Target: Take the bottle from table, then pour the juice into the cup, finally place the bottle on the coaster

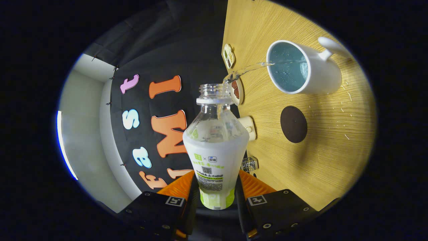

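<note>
The fingers [216, 197] hold the bottle [215, 147], one on each side of its lower part, pressing on its label. The bottle has no cap. Its neck is clear and its body is wrapped in a white and green label. It is tipped over sideways, so its mouth points toward the cup [302, 67]. A thin stream [249, 68] of clear liquid leaves the mouth and runs over the rim into the cup. The cup is white on the outside and blue on the inside, and it has some liquid in it already. Its handle sticks out on the far side from the bottle. The cup stands on the wooden counter [334, 140]. A dark round coaster [293, 124] lies on the counter near the cup, with nothing on it. Small drops [344, 107] sit on the wood just beside the cup and the coaster. A few small things [228, 56] line the counter's edge near the bottle's mouth; they may be little dishes, but they are too small to tell.
</note>
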Available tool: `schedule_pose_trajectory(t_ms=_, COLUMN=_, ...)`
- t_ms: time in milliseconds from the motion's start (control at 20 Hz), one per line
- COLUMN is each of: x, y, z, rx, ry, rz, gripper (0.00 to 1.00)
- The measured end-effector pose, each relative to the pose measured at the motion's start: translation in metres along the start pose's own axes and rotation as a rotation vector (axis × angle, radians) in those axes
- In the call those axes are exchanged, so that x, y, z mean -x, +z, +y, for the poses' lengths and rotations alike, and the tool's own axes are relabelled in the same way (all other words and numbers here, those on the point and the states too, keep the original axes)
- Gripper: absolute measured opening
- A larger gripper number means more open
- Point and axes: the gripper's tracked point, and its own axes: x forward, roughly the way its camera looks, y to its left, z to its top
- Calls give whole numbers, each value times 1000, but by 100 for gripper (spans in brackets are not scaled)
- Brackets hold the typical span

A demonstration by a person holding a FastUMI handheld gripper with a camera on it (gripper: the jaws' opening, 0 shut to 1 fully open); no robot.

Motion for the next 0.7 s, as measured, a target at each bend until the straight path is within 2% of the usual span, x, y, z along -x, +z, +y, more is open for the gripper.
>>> schedule_pose_trajectory(t_ms=700, x=-2, y=4, z=5, rx=-32, ry=-3, rz=-2, gripper=54)
